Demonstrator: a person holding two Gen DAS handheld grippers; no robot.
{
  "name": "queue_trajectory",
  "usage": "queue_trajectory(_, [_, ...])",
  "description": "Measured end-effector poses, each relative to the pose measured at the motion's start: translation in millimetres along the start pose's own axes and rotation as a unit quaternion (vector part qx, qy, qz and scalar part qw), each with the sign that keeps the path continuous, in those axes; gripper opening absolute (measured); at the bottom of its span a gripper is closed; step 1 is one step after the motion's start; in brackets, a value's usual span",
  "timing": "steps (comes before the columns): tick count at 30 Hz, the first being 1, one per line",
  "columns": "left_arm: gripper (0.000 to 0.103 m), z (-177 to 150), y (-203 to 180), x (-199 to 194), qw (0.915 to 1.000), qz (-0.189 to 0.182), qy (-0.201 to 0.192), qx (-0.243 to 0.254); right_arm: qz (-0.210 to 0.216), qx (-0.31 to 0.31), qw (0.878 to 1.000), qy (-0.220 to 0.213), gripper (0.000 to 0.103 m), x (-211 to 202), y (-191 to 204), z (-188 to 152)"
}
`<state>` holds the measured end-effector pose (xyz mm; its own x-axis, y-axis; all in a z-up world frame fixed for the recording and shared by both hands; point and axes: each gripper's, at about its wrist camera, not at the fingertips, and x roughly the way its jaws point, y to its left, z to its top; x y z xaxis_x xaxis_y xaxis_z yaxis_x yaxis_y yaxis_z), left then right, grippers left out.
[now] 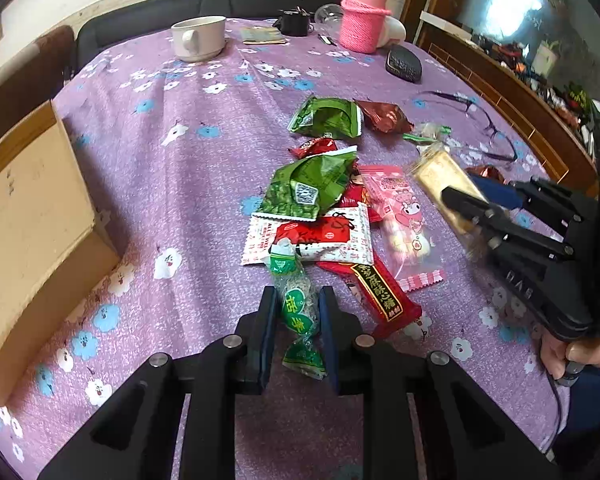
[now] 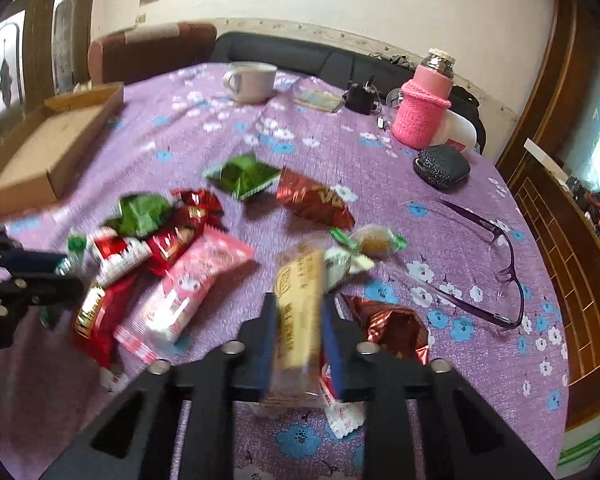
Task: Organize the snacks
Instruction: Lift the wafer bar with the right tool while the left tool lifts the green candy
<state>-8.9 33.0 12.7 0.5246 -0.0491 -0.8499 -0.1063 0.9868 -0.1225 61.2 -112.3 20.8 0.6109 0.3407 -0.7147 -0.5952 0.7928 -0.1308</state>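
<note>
A heap of snack packets lies on the purple flowered tablecloth [image 1: 188, 184]: a green packet [image 1: 312, 188], a red-and-white one [image 1: 312, 236], a pink one [image 1: 400, 216] and a long red bar [image 1: 380, 292]. My left gripper [image 1: 298, 300] is shut on a small green-wrapped candy pack [image 1: 296, 316], lifted at the heap's near edge. My right gripper [image 2: 299, 308] is shut on a yellow biscuit bar [image 2: 300, 280], held tilted above the cloth. In the left wrist view the right gripper [image 1: 456, 200] reaches in from the right with that bar [image 1: 436, 172].
A shallow cardboard box [image 1: 28, 208] stands open at the left. Farther back are a white mug [image 1: 198, 36], a pink-sleeved bottle [image 1: 364, 20] and a black case [image 1: 403, 64]. Purple glasses [image 2: 500, 264] lie at the right. Another green packet [image 1: 328, 118] and a dark red one [image 1: 384, 116] lie beyond the heap.
</note>
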Motion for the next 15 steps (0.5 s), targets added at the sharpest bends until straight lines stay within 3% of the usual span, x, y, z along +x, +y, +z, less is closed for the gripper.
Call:
queue_trajectory(6, [0.020, -0.7, 8.7, -5.9, 0.9998, -0.009, -0.007, -0.017, 0.022, 0.031, 0.999, 0.007, 0.016, -0.5, -11.8, 1.8])
queue_trajectory(8, [0.020, -1.4, 9.4, -4.2, 0.9998, -0.010, -0.003, -0.017, 0.016, 0.025, 1.000, 0.009, 0.034, -0.3, -10.8, 2.2])
queue_trajectory(10, [0.020, -2.1, 9.3, -1.8, 0.9998, -0.012, 0.000, -0.018, 0.015, 0.025, 1.000, 0.005, 0.044, -1.6, -10.8, 2.4])
queue_trajectory(15, [0.020, -3.3, 7.7, -0.5, 0.9998, -0.014, -0.001, -0.015, 0.026, 0.006, 1.000, 0.013, 0.044, 1.6, -2.9, 0.1])
